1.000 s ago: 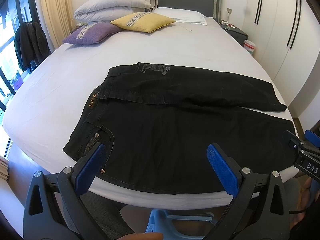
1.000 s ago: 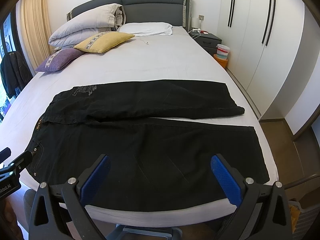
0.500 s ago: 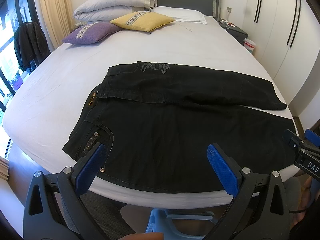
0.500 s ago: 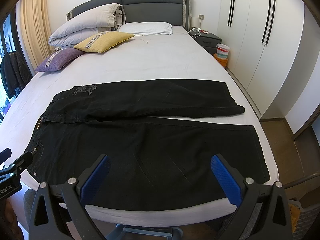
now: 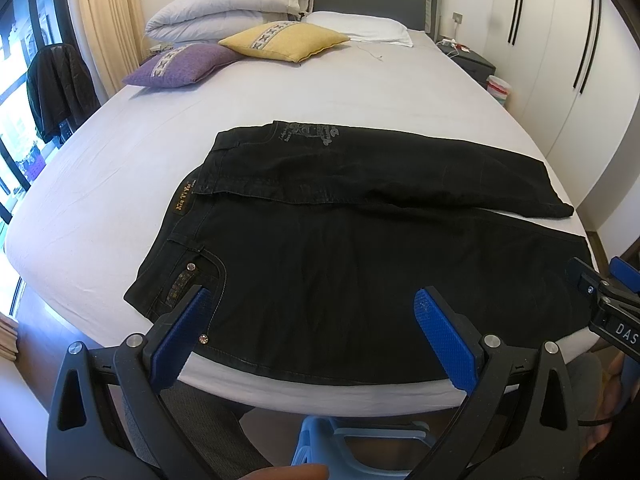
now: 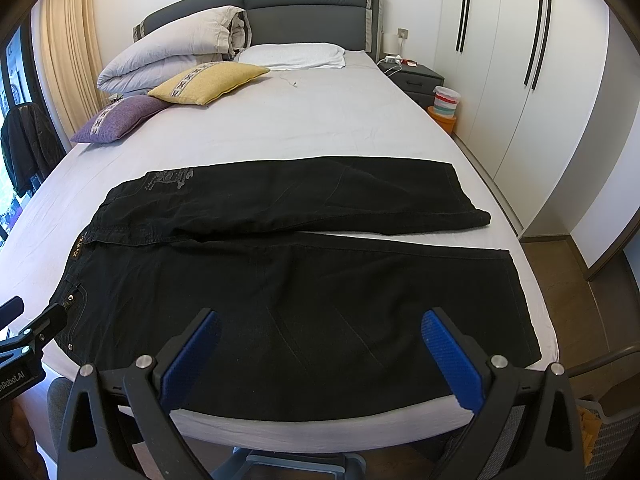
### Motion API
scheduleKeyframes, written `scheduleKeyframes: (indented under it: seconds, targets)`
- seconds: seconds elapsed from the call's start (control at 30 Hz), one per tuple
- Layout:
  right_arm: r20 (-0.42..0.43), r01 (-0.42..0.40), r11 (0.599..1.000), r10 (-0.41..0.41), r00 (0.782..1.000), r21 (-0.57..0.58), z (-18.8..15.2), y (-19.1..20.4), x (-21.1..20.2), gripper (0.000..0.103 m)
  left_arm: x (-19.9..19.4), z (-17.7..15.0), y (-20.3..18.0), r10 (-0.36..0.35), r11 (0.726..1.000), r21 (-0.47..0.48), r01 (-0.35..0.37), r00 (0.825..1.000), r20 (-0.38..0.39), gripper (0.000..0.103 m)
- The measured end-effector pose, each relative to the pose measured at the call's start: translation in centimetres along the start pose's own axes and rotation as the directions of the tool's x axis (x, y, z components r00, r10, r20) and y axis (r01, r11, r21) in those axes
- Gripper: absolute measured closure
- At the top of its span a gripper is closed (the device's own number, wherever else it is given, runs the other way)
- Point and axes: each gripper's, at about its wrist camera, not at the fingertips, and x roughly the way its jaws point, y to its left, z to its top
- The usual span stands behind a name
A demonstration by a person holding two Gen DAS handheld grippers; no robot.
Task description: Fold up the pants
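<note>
Black pants (image 5: 360, 240) lie flat on the white bed (image 5: 280, 92), waistband to the left, legs to the right; they also show in the right wrist view (image 6: 280, 280). The far leg lies angled above the near one. My left gripper (image 5: 312, 300) is open and empty, hovering over the near edge by the waist pocket. My right gripper (image 6: 320, 324) is open and empty, over the near leg's lower edge. Each gripper shows at the other view's edge.
Purple (image 5: 180, 66) and yellow (image 5: 286, 40) cushions, a folded duvet (image 6: 176, 52) and a white pillow (image 6: 292, 56) lie at the headboard. A nightstand (image 6: 412, 78) and wardrobe doors (image 6: 520, 80) stand right. A dark jacket (image 5: 60, 88) hangs left.
</note>
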Motion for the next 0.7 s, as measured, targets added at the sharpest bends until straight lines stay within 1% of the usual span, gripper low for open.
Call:
scheduleKeyframes:
  seconds: [0.47, 0.57, 0.7]
  targets:
    - [-0.011, -0.012, 1.0, 0.012, 1.0, 0.001, -0.2, 0.1, 0.5, 0.0, 0.7, 0.1, 0.0, -0.002, 1.0, 0.007, 0.002, 1.0, -0.018, 0.0]
    - [-0.016, -0.019, 1.0, 0.019, 1.0, 0.001, -0.1, -0.1, 0.8, 0.0, 0.9, 0.1, -0.1, 0.018, 1.0, 0.022, -0.017, 1.0, -0.008, 0.0]
    - [-0.022, -0.043, 0.999, 0.043, 0.999, 0.005, 0.1, -0.2, 1.2, 0.0, 1.3, -0.2, -0.1, 0.005, 0.999, 0.044, -0.005, 1.0, 0.015, 0.0]
